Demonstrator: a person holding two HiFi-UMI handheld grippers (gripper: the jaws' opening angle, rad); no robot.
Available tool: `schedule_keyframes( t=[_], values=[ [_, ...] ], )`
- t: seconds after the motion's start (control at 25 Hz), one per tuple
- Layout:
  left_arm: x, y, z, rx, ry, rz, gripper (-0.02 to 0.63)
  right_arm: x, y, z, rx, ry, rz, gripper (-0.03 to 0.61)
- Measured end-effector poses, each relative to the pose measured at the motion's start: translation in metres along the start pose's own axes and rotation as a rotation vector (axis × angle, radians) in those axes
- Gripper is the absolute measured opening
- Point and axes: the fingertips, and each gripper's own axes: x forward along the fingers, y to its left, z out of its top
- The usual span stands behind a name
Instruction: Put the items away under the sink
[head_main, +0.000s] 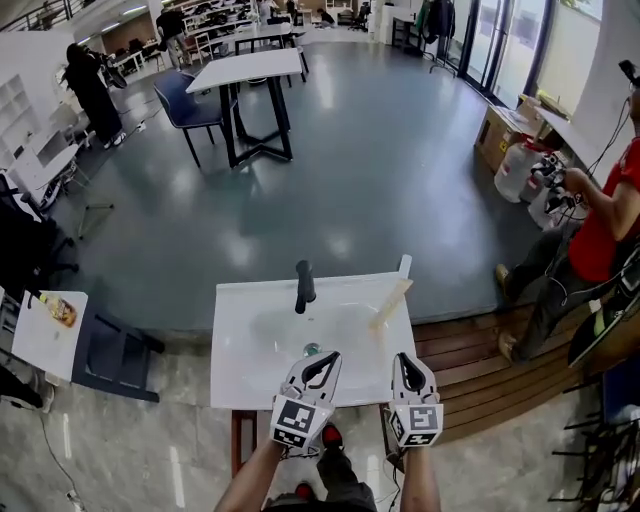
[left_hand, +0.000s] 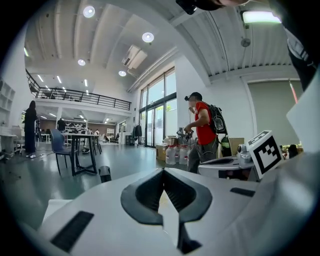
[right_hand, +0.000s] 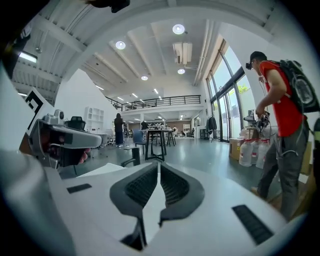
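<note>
A white sink (head_main: 240, 370) with a black faucet (head_main: 304, 285) stands right in front of me in the head view. A long beige item (head_main: 390, 300) lies tilted on the sink's right side, and a white upright piece (head_main: 404, 265) stands at its back right corner. My left gripper (head_main: 322, 368) and right gripper (head_main: 408, 372) hover side by side over the sink's near edge, both shut with nothing between the jaws. In the left gripper view the left gripper (left_hand: 163, 172) points level over the faucet (left_hand: 104, 173). The right gripper (right_hand: 158, 167) also points level into the room.
A person in a red shirt (head_main: 600, 220) sits at the right, near white jugs (head_main: 520, 165). Wooden steps (head_main: 470, 370) adjoin the sink's right side. A small white table (head_main: 40, 340) with a bottle stands at the left. A black-legged table (head_main: 250, 70) and a chair stand farther back.
</note>
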Motion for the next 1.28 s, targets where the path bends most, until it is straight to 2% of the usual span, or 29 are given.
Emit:
schedule_keyframes(
  t=[0.32,0.92,0.96,1.08,1.28],
  values=[
    [0.064,0.03,-0.035,-0.034,0.067,0.009,0.006,0.068,-0.03,-0.046,0.075,0.083,0.021,0.041],
    [0.124,0.073,-0.063,-0.091,0.155,0.026,0.006,0.154,-0.064,-0.109,0.199,0.333,-0.007,0.044],
    [0.127,0.074,-0.065,-0.094,0.158,0.026,0.006,0.159,-0.065,-0.114,0.211,0.355,-0.004,0.056],
    [0.132,0.077,-0.069,-0.1,0.164,0.028,0.006,0.175,-0.063,-0.132,0.243,0.44,0.021,0.183],
    [0.135,0.084,-0.075,-0.113,0.174,0.032,0.006,0.192,-0.065,-0.148,0.235,0.512,0.003,0.206]
  ],
)
